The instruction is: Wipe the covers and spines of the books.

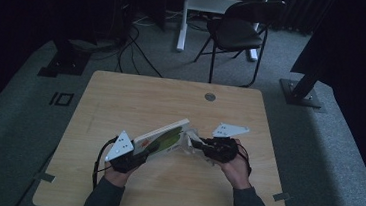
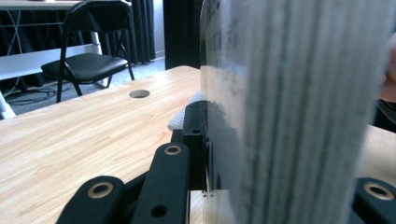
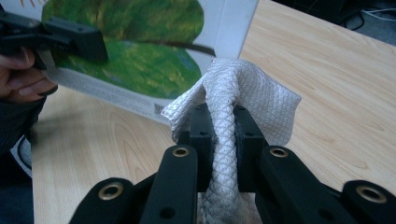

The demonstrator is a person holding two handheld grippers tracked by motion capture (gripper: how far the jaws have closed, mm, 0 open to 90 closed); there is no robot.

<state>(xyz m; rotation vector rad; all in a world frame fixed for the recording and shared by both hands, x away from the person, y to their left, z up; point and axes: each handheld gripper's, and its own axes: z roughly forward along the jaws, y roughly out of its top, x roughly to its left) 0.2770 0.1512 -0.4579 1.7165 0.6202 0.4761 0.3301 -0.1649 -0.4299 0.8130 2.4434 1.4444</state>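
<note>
The right gripper (image 3: 219, 126) pinches a bunched white cloth (image 3: 233, 93), quilted with a diamond weave, its jaws closed tight on the fold. The left gripper (image 1: 125, 157) clamps a thick board book (image 1: 164, 139) by its edge, holding it tilted above the pale wooden table (image 1: 121, 97). The cloth sits just beside the book's glossy green cover, so wiping looks ready to begin or barely started. The book's stacked pages show as stiff grey layers.

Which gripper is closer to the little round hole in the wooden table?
Right. The right gripper, clamping a white cloth, sits just below the round hole; the left gripper, gripping a green book, is farther, lower-left.
</note>
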